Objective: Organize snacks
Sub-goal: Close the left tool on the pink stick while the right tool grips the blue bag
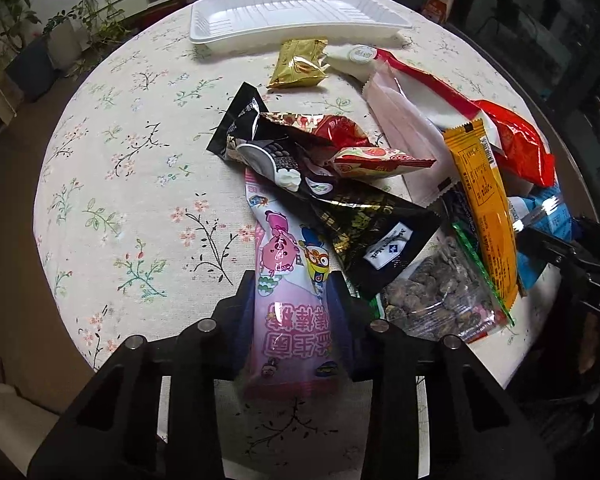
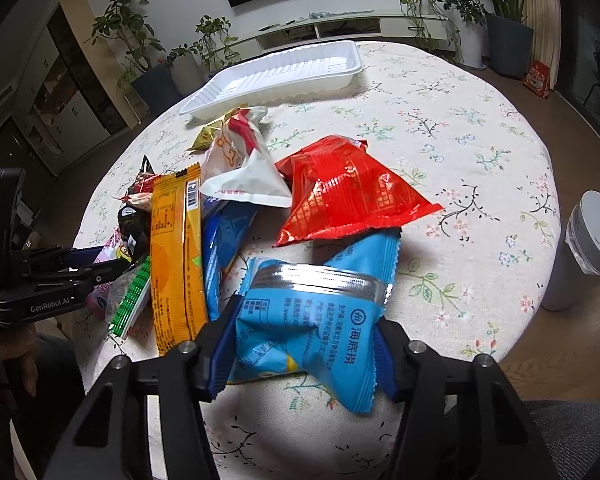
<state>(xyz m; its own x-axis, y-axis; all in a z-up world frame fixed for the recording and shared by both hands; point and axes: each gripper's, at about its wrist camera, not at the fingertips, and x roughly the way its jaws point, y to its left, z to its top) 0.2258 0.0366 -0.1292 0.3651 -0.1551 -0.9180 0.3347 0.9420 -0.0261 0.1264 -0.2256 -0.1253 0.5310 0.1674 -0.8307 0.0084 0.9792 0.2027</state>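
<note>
Snacks at the tabletop's near edge are light, crinkly, slippery: left gripper fingers pinch the pink packet, right gripper fingers the blue packet, both mid-body.

Taking the tray as landmark: it lies at the far edge of my table, and the foil packet sits just on the near side of it, with the heap of snack packets nearer still. In that heap the cartoon packet reaches nearest me on the left, lying between the fingers of my left gripper. Farthest right of the tray's line, the noodle packet lies between the fingers of my right gripper, with the crinkled bag just beyond it, toward the tray.
</note>
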